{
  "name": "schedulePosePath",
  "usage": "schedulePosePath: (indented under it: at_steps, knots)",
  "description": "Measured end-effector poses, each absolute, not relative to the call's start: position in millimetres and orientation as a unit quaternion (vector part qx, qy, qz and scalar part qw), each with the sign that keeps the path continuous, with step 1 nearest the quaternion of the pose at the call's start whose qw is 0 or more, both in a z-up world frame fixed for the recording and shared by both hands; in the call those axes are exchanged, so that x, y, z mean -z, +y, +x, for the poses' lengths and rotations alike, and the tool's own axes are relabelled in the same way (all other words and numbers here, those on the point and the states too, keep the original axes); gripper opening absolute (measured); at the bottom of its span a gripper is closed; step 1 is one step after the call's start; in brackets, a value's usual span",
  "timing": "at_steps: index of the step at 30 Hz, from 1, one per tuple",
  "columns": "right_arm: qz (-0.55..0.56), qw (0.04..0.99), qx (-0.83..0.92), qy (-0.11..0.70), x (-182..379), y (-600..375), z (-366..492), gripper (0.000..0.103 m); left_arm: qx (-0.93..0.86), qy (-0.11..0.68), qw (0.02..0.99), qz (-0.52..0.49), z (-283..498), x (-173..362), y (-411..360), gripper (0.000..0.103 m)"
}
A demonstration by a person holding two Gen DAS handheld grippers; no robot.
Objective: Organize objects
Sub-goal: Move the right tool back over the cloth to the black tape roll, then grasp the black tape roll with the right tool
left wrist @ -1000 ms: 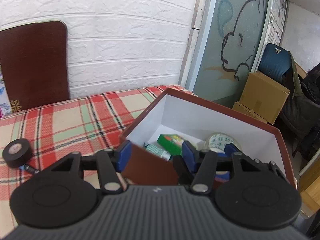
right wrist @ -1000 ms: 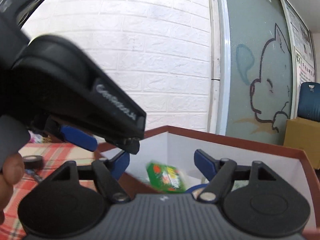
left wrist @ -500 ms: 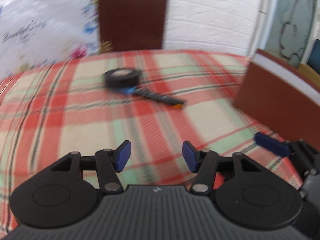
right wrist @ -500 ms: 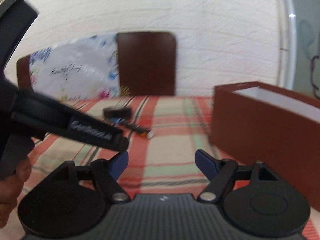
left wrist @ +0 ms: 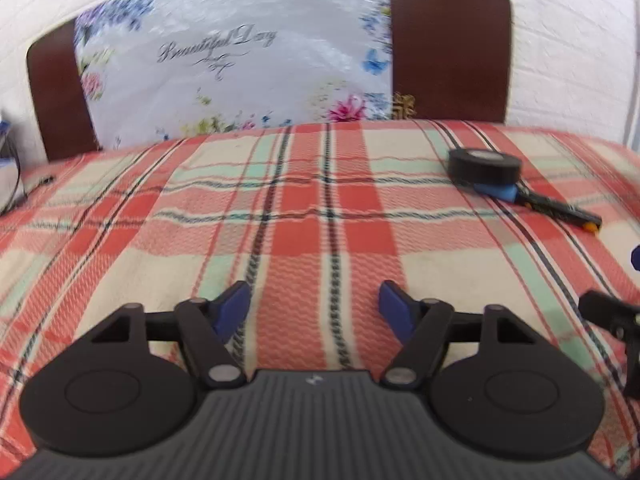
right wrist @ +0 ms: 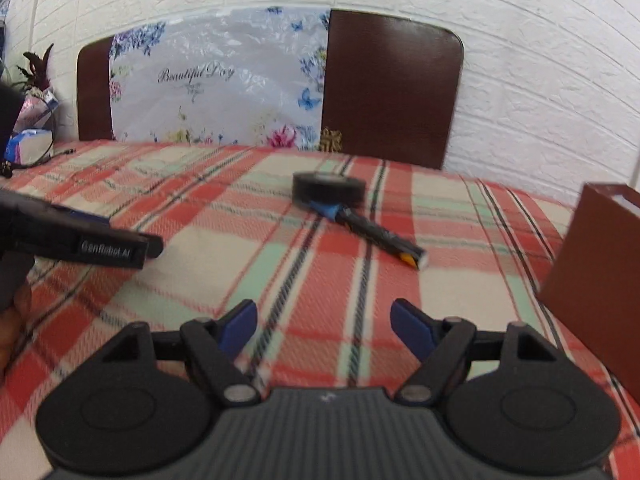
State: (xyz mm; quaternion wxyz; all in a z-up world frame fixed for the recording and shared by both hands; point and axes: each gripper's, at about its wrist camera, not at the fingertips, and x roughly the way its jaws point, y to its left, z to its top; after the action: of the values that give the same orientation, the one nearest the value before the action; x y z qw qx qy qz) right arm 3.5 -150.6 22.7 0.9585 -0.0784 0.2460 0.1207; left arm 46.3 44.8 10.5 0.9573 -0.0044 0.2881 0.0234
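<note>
Left gripper [left wrist: 314, 304]: blue pads apart, nothing between them, over the plaid cloth [left wrist: 304, 216].
Right gripper [right wrist: 324, 320]: pads apart, empty; its body is cut off by the bottom edge.
Tape roll [left wrist: 485, 168]: black, lying flat at 2 o'clock in the left view, at 12 o'clock in the right view [right wrist: 329, 190].
Pen [right wrist: 374, 232]: dark, blue-capped end touching the roll (markings blurred); tip points toward 4 o'clock.
Box [right wrist: 592, 272]: brown, at 3 o'clock, cut off by the frame; its inside is hidden.
Floral bag [right wrist: 212, 92]: against the brown headboard [right wrist: 392, 92] at 12 o'clock, print partly smeared.
</note>
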Motion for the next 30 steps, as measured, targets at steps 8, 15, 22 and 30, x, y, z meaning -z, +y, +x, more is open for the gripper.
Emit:
schedulePosePath:
  at_steps: [8,15,22,30]
  knots:
    - [-0.042,0.968,-0.112,0.219,-32,-141,92,0.093,-0.009,0.274,0.961,-0.029,40,-8,52,0.079]
    - [-0.012,0.954,-0.120,0.275,-17,-136,167,0.091,-0.003,0.275,0.961,-0.031,43,-6,52,0.083]
    - [-0.060,0.954,-0.139,0.259,-12,-117,162,0.081,0.000,0.273,0.961,-0.037,43,-6,54,0.084]
    - [-0.173,0.942,-0.198,0.211,-15,-90,102,0.081,0.004,0.271,0.961,-0.049,43,-7,57,0.084]
